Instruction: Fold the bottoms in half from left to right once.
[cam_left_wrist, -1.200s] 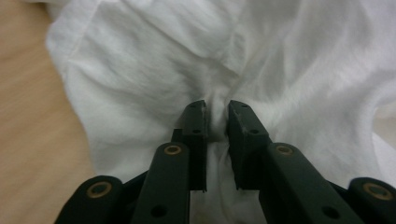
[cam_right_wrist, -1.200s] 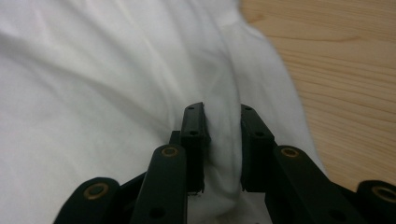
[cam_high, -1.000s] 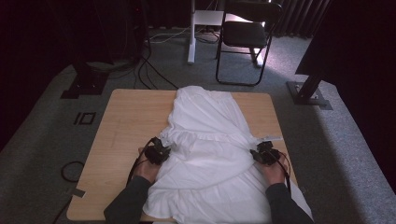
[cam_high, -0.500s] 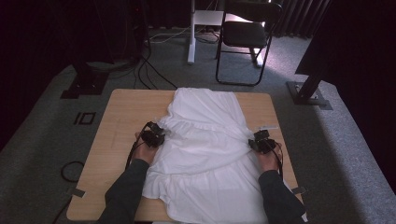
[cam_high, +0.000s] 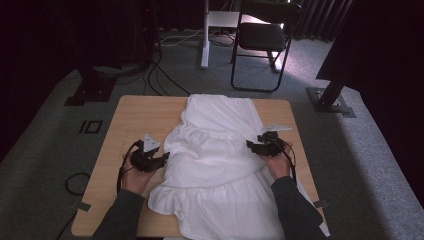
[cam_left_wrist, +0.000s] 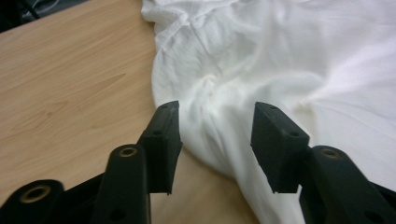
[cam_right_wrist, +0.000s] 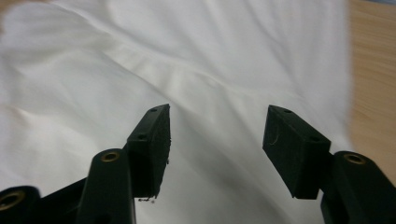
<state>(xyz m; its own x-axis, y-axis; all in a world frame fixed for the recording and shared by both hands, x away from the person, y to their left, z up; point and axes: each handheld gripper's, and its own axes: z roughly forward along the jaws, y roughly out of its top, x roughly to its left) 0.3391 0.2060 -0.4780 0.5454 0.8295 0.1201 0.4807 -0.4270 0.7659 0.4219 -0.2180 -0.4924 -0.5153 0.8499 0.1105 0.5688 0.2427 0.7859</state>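
Left claw (cam_left_wrist: 217, 135) gapes empty over the white garment's (cam_high: 220, 165) rumpled edge, wooden counter (cam_high: 135, 120) beside it; right claw (cam_right_wrist: 217, 140) spreads empty above smooth cloth.

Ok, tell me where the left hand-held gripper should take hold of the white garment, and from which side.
Grip the bunched fold at the white garment's left edge, coming in low from the bare table side. The left hand-held gripper already has open jaws on either side of that raised ridge, which probably offers more to pinch than the flat cloth.
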